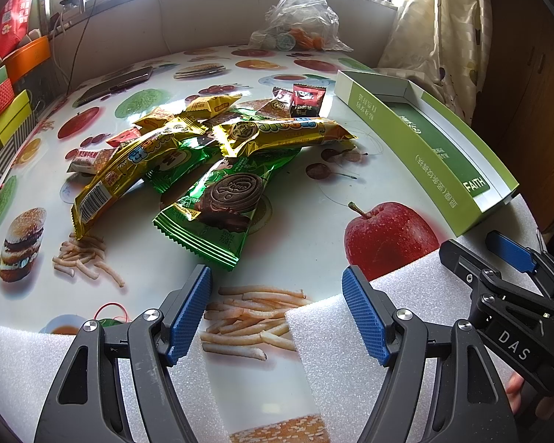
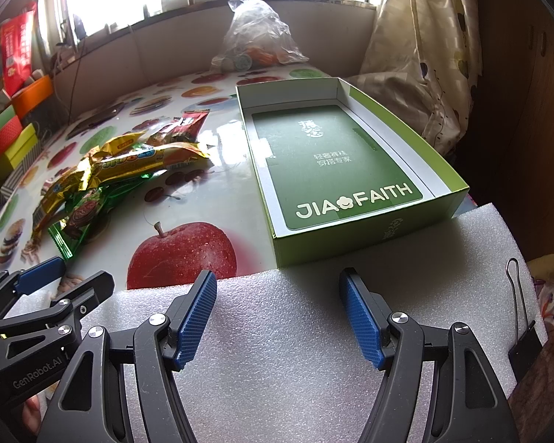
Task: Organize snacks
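A heap of snack packets lies mid-table: a green cookie packet (image 1: 218, 199) nearest me, long gold packets (image 1: 288, 131), small red and yellow ones behind. The same heap (image 2: 122, 166) shows at the left of the right wrist view. A shallow green box (image 2: 336, 162) stands open and holds nothing, to the right of the heap; its side wall (image 1: 424, 155) shows in the left wrist view. My left gripper (image 1: 277, 313) is open, a short way in front of the green packet. My right gripper (image 2: 277, 317) is open over white foam, just before the box.
White foam sheets (image 2: 314, 332) cover the table's near edge. A clear plastic bag (image 1: 299, 18) sits at the back by the window. A dark phone (image 1: 118, 83) lies back left. Coloured boxes (image 1: 7, 99) stack at the left. A curtain (image 2: 417, 55) hangs at the right.
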Tool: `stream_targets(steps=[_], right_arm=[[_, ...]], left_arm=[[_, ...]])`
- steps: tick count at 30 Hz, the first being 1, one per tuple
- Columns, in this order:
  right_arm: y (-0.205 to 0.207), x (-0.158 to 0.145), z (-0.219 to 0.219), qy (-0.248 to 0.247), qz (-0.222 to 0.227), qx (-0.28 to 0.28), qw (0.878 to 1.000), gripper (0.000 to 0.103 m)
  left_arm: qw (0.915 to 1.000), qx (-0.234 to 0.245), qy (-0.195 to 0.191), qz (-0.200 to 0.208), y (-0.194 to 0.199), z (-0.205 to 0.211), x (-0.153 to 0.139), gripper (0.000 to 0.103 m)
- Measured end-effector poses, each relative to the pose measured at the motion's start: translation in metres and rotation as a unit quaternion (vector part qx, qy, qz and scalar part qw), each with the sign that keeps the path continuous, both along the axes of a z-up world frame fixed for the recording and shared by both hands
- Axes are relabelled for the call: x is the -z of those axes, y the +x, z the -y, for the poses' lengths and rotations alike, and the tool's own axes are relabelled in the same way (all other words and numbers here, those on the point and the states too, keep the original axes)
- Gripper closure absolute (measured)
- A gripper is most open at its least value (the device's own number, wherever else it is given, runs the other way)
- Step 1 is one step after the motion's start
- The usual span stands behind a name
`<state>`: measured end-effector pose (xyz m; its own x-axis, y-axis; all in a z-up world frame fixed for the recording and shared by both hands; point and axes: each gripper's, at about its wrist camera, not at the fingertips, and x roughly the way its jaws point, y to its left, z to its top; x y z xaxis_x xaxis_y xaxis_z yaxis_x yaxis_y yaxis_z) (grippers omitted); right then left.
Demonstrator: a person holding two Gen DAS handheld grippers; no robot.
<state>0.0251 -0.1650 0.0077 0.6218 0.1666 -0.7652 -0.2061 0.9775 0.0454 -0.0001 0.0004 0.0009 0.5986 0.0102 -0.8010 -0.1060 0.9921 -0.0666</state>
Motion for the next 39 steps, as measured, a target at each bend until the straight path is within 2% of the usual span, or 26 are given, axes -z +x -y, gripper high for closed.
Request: stream_targets(steps=[10, 18, 21, 30, 34, 39], right_arm=[[0.000, -0.006, 0.006, 0.025, -0.008, -0.024, 0.999, 0.034], [0.000, -0.026, -0.008, 0.019, 0.023, -0.059, 0.998, 0.034], [0.003, -0.031, -0.017, 0.007, 0.031, -0.078, 0.996, 0.034], [0.038, -0.044, -0.055, -0.027, 0.038, -0.172, 0.984, 0.034], [0.055, -0.045, -0.077, -0.044, 0.036, -0.229, 0.972, 0.034], [0.075, -0.042, -0.097, -0.061, 0.029, -0.264, 0.962, 0.034]], left_arm=[[0.9998, 0.010, -0.004, -0.017, 0.000, -0.005, -0.005, 0.030], [1.0000, -0.004, -0.001, -0.001, -0.007, -0.020, -0.017, 0.030], [0.9999, -0.006, -0.015, 0.005, -0.010, -0.029, -0.022, 0.030], [0.9992, -0.025, -0.022, 0.021, -0.007, -0.057, -0.032, 0.030], [0.9990, -0.036, -0.019, 0.020, -0.002, -0.068, -0.032, 0.030], [0.9991, -0.035, -0.015, 0.016, 0.005, -0.075, -0.032, 0.030]])
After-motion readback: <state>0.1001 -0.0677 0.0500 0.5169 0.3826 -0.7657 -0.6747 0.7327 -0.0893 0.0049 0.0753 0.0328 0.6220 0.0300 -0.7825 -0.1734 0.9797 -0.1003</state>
